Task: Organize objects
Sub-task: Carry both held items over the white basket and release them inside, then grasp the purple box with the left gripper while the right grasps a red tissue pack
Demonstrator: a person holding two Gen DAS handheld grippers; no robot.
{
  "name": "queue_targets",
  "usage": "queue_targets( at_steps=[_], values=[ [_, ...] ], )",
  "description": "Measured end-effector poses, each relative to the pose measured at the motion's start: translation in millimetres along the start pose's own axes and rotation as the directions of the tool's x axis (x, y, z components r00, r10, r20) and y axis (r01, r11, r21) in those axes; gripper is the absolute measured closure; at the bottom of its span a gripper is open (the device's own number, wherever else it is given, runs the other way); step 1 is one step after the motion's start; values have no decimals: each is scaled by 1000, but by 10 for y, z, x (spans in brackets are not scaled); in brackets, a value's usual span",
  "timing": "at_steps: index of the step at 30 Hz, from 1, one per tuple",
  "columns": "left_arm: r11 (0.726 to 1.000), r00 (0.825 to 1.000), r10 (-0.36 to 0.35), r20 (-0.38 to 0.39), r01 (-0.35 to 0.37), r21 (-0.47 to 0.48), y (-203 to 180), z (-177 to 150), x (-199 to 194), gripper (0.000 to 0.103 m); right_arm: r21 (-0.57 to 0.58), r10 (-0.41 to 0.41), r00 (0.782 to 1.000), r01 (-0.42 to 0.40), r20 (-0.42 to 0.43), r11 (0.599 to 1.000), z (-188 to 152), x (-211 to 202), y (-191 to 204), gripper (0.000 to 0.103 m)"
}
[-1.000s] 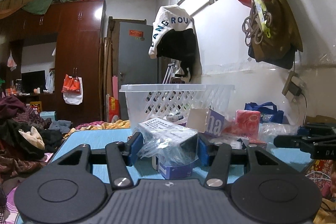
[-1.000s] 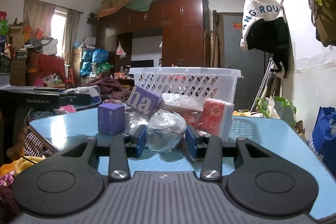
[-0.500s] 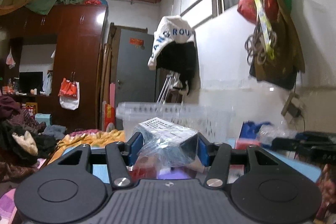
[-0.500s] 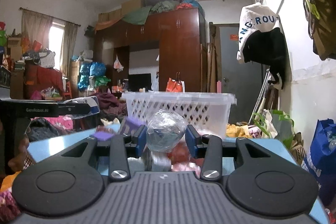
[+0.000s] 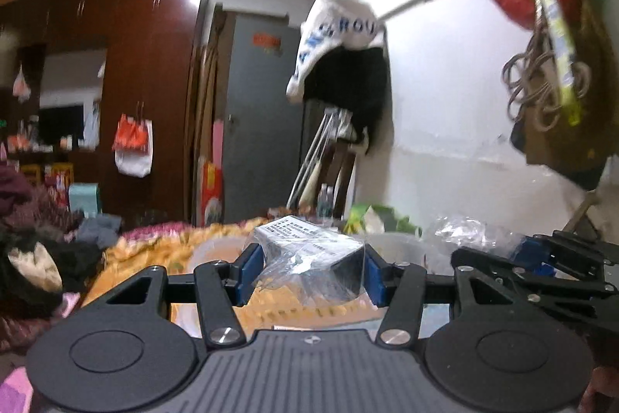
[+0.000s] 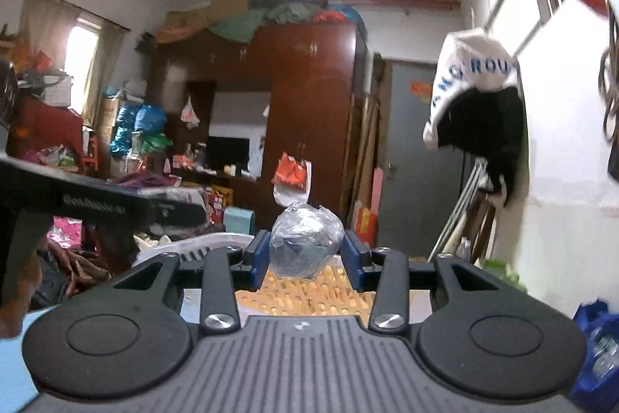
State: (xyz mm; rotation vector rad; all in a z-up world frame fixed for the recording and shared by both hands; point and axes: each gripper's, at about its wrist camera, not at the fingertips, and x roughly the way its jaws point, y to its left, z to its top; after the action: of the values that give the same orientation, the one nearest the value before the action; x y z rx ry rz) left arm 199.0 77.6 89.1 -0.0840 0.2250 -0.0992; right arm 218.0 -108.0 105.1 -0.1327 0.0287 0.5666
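While its blue pads pinch a plastic-wrapped box (image 5: 309, 256) from both sides, the left gripper (image 5: 309, 268) holds it above the white basket (image 5: 216, 250). At 3 o'clock, the right gripper (image 6: 305, 252) clamps a bagged dark ball (image 6: 305, 242) over the basket rim (image 6: 201, 243). Farther off at 11 o'clock stands a brown wardrobe (image 6: 309, 111).

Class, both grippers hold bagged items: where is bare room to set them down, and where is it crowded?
Bare: the basket floor under the right gripper, bordered by its white rim on the left, and the blue table corner left of that rim. Crowded: right of the left gripper, where crumpled plastic and the other gripper sit.
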Motion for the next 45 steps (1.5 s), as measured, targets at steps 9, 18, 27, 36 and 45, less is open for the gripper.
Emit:
queue_targets(
  at_steps=[9,18,27,36,45],
  values=[
    [999,994,54,-100,-54,6,122,-63,451,19,-8,-17,997,17,-80,1000,-91,294,-36,37],
    [999,1000,-19,10,19,-45,251,-580,-695,13,108,-31,999,33,-22,994,-422,-692,-312,0],
    [993,995,-88,44,84,85,-21,-1200,-1234,13,230,49,994,-24,-101,973,-825,-1009,-453,2],
    [993,999,-17,-46,22,119,-63,-1283,-1064,13,198,60,987,-30,-149,980,-822,-915,-411,21],
    [991,994,22,-105,-7,137,-76,-1440,-906,37,162,59,971,-22,-232,987,-832,-813,-376,52]
  ],
)
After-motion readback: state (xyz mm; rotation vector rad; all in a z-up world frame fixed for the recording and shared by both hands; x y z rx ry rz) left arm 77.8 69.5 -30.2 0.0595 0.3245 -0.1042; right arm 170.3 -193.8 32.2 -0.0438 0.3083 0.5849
